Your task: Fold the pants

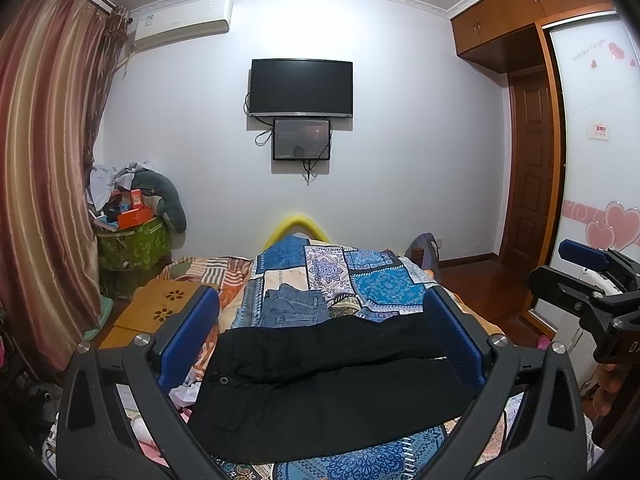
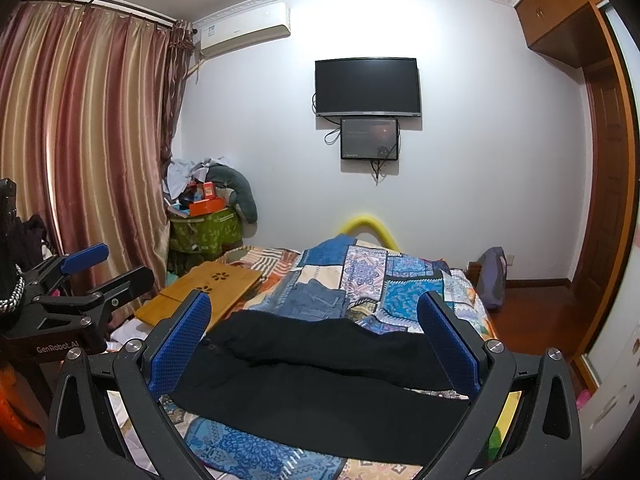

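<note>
Here your left gripper (image 1: 320,332) hangs with its blue pads spread wide and nothing between them, and your right gripper (image 2: 314,332) is just as wide apart and bare. The black pants (image 1: 320,380) lie across the lower middle of both frames on the patchwork quilt (image 1: 372,280), framed between the fingers but not pinched by them. Just above the pants in the frame sit folded blue jeans (image 1: 294,306). A bamboo lap tray (image 2: 208,286) rests at centre left. In the upper middle a dark television (image 1: 301,87) hangs on the wall.
</note>
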The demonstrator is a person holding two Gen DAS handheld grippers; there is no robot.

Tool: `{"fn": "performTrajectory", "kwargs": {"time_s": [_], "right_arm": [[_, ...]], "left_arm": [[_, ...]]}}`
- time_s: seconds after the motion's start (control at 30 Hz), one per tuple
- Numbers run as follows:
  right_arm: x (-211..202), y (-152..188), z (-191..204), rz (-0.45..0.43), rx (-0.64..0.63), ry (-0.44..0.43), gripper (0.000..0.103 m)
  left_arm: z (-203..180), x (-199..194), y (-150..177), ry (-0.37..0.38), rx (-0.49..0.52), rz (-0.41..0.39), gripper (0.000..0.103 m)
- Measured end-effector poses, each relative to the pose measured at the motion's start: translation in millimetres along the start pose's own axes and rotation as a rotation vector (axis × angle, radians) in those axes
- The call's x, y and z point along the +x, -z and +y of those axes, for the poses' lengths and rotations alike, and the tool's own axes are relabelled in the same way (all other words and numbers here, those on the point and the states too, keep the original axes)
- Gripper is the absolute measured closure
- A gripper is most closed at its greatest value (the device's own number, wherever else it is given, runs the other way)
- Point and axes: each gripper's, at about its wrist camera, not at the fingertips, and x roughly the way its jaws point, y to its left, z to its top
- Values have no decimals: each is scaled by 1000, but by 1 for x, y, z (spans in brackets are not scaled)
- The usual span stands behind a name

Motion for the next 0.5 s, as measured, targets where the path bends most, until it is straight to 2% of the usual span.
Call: {"fn": "performTrajectory", "kwargs": {"time_s": [0.5], "right_arm": [[-2,-2,3,1,6,-1,0]], "left_arm": [[-2,0,-3,1,0,0,0]]}}
